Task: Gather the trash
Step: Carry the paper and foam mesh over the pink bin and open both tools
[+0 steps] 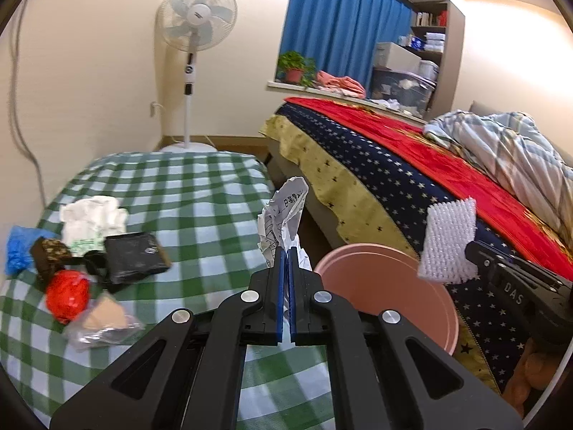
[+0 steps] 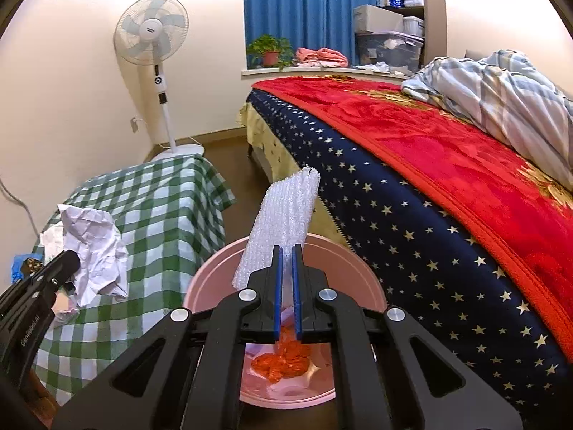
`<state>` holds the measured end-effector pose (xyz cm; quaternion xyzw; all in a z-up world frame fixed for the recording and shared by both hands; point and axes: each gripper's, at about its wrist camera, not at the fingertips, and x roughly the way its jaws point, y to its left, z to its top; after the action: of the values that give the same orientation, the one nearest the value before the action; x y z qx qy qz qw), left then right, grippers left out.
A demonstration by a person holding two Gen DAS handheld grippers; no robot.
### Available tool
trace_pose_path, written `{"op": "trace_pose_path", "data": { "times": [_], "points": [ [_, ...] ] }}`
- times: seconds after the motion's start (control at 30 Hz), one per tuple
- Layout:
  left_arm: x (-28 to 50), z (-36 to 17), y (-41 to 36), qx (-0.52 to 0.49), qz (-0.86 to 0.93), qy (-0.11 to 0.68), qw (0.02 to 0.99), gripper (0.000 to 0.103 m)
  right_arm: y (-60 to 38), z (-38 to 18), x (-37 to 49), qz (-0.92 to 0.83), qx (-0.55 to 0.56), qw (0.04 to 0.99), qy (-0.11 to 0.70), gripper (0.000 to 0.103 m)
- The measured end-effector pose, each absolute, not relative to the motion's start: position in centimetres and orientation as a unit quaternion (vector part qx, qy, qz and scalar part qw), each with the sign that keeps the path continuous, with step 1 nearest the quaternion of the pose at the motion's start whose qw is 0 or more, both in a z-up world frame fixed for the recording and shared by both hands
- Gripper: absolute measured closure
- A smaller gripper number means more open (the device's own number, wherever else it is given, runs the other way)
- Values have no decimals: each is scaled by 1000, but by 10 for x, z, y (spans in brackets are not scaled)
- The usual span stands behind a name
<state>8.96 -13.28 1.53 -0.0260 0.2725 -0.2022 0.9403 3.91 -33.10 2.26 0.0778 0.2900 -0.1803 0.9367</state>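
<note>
My left gripper (image 1: pixel 285 251) is shut on a crumpled sheet of printed paper (image 1: pixel 283 215), held at the right edge of the green-checked table (image 1: pixel 186 186), beside the pink bin (image 1: pixel 412 286). The paper also shows in the right wrist view (image 2: pixel 95 251). My right gripper (image 2: pixel 286 251) is shut on a white bubble-wrap sheet (image 2: pixel 283 215), held over the pink bin (image 2: pixel 215 272). The bubble wrap also shows in the left wrist view (image 1: pixel 447 240). The bin holds orange plastic (image 2: pixel 283 362) and white scraps.
On the table lie a white crumpled bag (image 1: pixel 93 222), black wrapper (image 1: pixel 132 258), red plastic ball (image 1: pixel 68 295), clear bag (image 1: pixel 104 322), blue plastic (image 1: pixel 18 251). A bed (image 1: pixel 412 165) stands right of the bin. A standing fan (image 1: pixel 189 71) is at the wall.
</note>
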Motion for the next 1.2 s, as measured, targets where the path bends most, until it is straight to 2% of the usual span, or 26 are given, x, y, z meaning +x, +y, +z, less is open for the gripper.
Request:
{"op": "trace_pose_path", "data": {
  "times": [0.77,0.83,0.87,0.93,0.97,1.2],
  "points": [
    [106,-9,-187,-29,-274,300,913,101,-356,10,38,-226,90,923,297,97],
    [106,-9,-188,-34,-285,301,910,99,-357,10,37,-229,95,922,297,94],
    [107,-10,-190,-35,-287,303,908,92,-358,9,38,-231,95,921,299,91],
    [107,-11,-190,-36,-285,302,909,81,-360,9,37,-237,95,919,300,78],
    [107,-11,-189,-39,-283,302,910,81,-360,9,36,-241,96,918,298,73],
    [106,-8,-182,-39,-273,299,914,81,-357,12,34,-237,98,921,291,71]
  ]
}}
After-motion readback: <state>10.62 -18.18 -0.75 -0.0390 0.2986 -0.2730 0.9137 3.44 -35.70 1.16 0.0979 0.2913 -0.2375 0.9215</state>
